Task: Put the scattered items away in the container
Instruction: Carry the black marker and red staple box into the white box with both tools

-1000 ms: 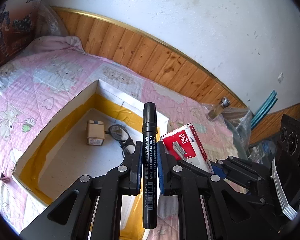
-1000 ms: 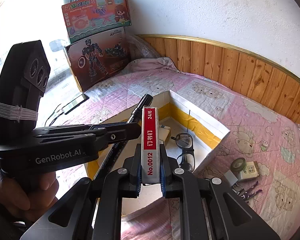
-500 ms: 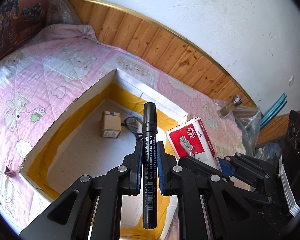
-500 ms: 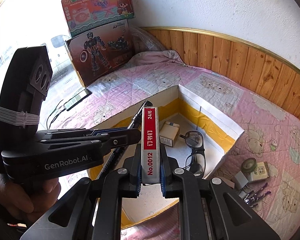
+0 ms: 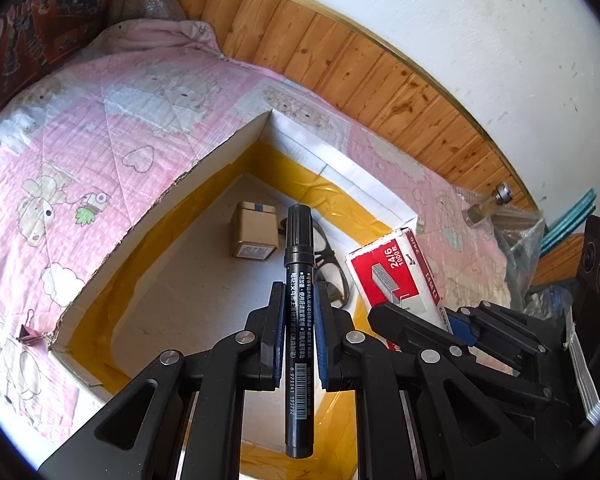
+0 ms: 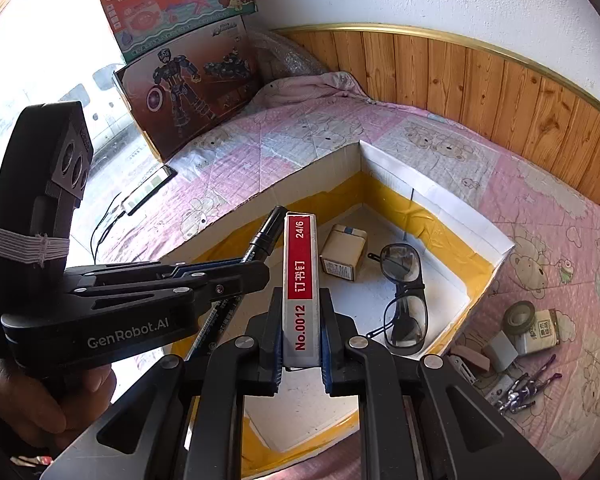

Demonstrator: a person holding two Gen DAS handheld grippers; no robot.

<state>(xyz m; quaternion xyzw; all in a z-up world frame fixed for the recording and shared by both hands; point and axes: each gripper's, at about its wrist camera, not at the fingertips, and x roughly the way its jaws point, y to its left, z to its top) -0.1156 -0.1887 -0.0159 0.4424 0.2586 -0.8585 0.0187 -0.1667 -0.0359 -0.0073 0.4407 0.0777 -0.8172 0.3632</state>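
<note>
My left gripper (image 5: 298, 292) is shut on a black marker (image 5: 299, 280) that points forward over the white cardboard box (image 5: 352, 176) with yellow tape inside. My right gripper (image 6: 300, 296) is shut on a red-and-white staple box (image 6: 301, 276), also held above the box's open top. The staple box (image 5: 396, 272) shows in the left wrist view too, with the right gripper (image 5: 392, 316) just right of the marker. In the right wrist view the left gripper (image 6: 256, 272) and marker (image 6: 266, 232) cross from the left. A small brown carton (image 6: 344, 252) and black-framed glasses (image 6: 404, 292) lie on the box floor.
The box rests on a pink quilted blanket (image 5: 100, 120). Small loose items lie on the blanket right of the box: a tape roll (image 6: 520, 316), a packet (image 6: 542, 330), a grey adapter (image 6: 500, 350) and clips. Toy boxes (image 6: 184, 60) and a phone (image 6: 148, 190) stand at the far left. A binder clip (image 5: 30, 334) lies by the box corner.
Both grippers have moved forward and down over the box with their loads still held. The box and its contents now look larger and nearer in both views.
</note>
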